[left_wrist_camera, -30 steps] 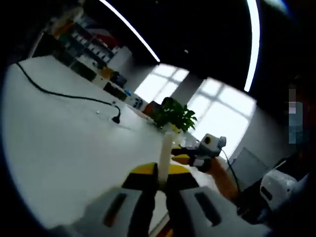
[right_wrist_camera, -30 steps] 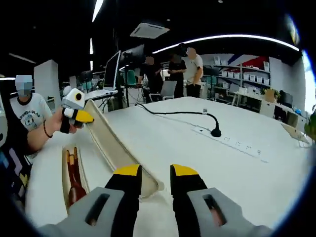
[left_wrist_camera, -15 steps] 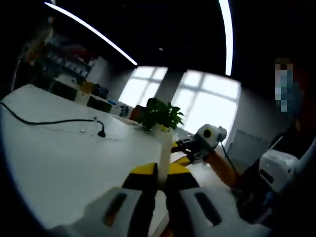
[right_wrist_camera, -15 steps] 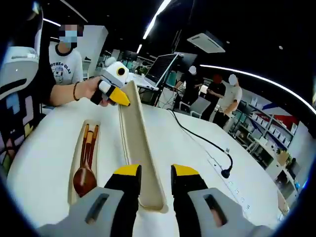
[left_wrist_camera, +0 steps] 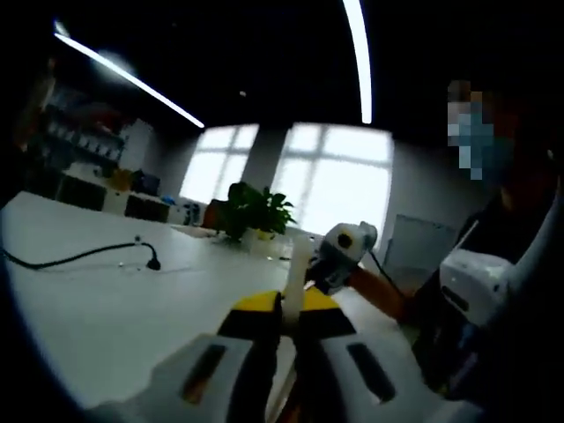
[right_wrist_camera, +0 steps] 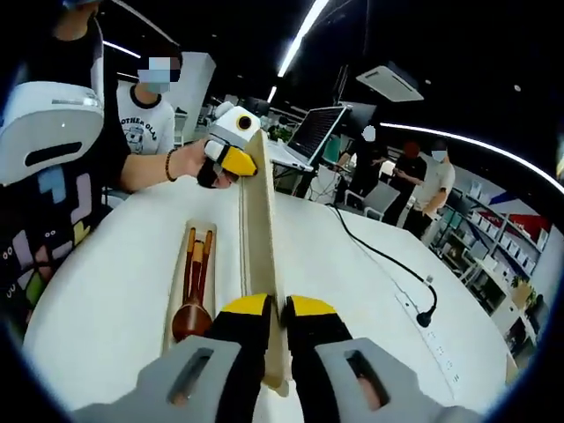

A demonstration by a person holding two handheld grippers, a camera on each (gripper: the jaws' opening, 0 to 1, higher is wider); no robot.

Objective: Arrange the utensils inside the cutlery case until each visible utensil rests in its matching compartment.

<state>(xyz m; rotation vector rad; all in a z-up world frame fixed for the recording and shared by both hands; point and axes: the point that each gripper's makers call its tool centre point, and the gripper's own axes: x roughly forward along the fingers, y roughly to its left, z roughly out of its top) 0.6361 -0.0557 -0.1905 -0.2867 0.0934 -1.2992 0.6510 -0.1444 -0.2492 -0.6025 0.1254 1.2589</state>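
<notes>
Two claws (left (left_wrist_camera: 284, 310), right (right_wrist_camera: 272, 310)) pinching lid (right_wrist_camera: 257, 231), no legible labels

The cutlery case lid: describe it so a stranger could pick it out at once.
On the white table, find the shallow tray holding a brown wooden spoon and chopsticks. Right beside it stands the lid, a long cream strip tipped up on edge, pinched at one end by the right gripper and at the other by the left gripper. Unlike the tray, it lies neither flat nor filled.
</notes>
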